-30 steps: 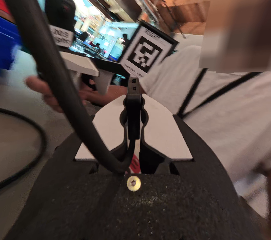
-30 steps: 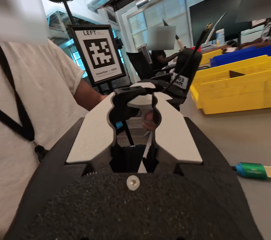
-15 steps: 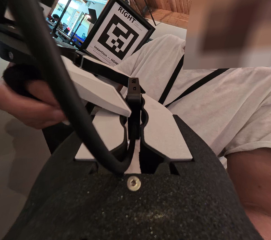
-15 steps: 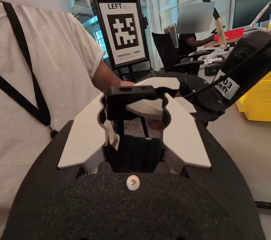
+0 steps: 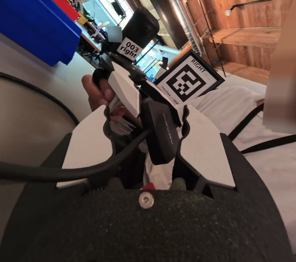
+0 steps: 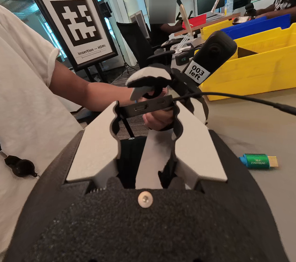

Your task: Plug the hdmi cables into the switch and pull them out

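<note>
Switch (image 6: 148, 107) held off the worktop (image 6: 240, 126) between right gripper (image 6: 146, 110) fingertips — jaws clamped on its ends. Left gripper (image 5: 145, 115) stands open around it, black cable (image 5: 96, 169) attached — green plug (image 6: 257, 161) lies near the worktop's edge.

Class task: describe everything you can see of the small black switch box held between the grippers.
The switch is a small, flat, dark box, matte plastic by its look, with rounded corners and pale lettering on its broad face. Its narrow edge shows two empty ports, one wider, one smaller. A thick black cable leaves one side. It is held off the table, tilted, clamped between the right gripper fingers. The left gripper is open around it.
</note>
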`<state>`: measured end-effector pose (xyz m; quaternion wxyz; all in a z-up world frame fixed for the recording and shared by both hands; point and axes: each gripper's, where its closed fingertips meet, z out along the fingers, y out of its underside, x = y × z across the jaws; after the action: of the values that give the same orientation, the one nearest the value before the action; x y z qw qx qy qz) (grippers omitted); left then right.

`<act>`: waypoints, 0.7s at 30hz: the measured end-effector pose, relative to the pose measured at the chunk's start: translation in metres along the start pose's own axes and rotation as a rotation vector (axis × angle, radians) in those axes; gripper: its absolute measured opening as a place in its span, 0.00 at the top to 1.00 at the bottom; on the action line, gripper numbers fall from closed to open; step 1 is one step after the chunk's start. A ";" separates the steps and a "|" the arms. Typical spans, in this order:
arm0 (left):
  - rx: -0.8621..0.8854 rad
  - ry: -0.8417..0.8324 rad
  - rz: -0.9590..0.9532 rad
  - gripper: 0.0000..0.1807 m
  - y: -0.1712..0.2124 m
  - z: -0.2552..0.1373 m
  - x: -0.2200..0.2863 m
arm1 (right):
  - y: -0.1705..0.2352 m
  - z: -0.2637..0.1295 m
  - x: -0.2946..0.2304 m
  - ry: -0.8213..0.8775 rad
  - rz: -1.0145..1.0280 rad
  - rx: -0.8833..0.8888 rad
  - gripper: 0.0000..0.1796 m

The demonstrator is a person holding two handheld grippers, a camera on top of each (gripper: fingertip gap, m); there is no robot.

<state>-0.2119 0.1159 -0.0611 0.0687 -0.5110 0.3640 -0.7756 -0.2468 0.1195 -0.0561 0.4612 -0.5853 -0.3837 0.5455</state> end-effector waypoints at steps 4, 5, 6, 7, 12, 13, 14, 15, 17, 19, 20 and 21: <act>0.029 0.053 -0.146 0.50 0.002 -0.007 -0.002 | -0.012 -0.008 -0.005 -0.029 -0.015 0.069 0.63; 0.030 0.101 -0.199 0.50 0.002 -0.009 0.001 | -0.020 -0.012 -0.006 -0.035 -0.019 0.103 0.63; 0.025 0.126 -0.227 0.51 0.003 -0.011 0.001 | -0.027 -0.016 -0.006 -0.032 -0.018 0.138 0.63; 0.022 0.120 -0.231 0.53 0.003 -0.011 -0.001 | -0.033 -0.020 -0.003 -0.011 -0.012 0.162 0.64; -0.007 -0.296 0.093 0.53 -0.004 -0.017 -0.040 | -0.038 -0.049 0.052 0.325 0.006 0.214 0.63; -0.059 -0.465 0.246 0.54 -0.004 -0.022 -0.054 | -0.038 -0.055 0.063 0.403 0.009 0.220 0.63; -0.116 -0.639 0.420 0.55 -0.007 -0.029 -0.065 | -0.037 -0.060 0.072 0.470 0.020 0.221 0.63; -0.165 -0.791 0.580 0.56 -0.012 -0.034 -0.071 | -0.035 -0.063 0.081 0.535 0.041 0.218 0.63; -0.234 -1.026 0.813 0.56 -0.023 -0.041 -0.073 | -0.026 -0.066 0.092 0.633 0.086 0.202 0.63; -0.293 -1.200 0.969 0.57 -0.031 -0.045 -0.074 | -0.019 -0.063 0.097 0.691 0.128 0.192 0.63; -0.317 -1.260 1.044 0.57 -0.034 -0.045 -0.073 | -0.015 -0.060 0.097 0.707 0.155 0.185 0.63; -0.348 -1.297 1.114 0.57 -0.035 -0.042 -0.072 | -0.013 -0.055 0.096 0.708 0.176 0.185 0.63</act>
<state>-0.2043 0.1967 -0.1015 0.5525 -0.6028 0.5634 -0.1185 -0.1810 0.2075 -0.0724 0.5676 -0.7242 -0.0981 0.3793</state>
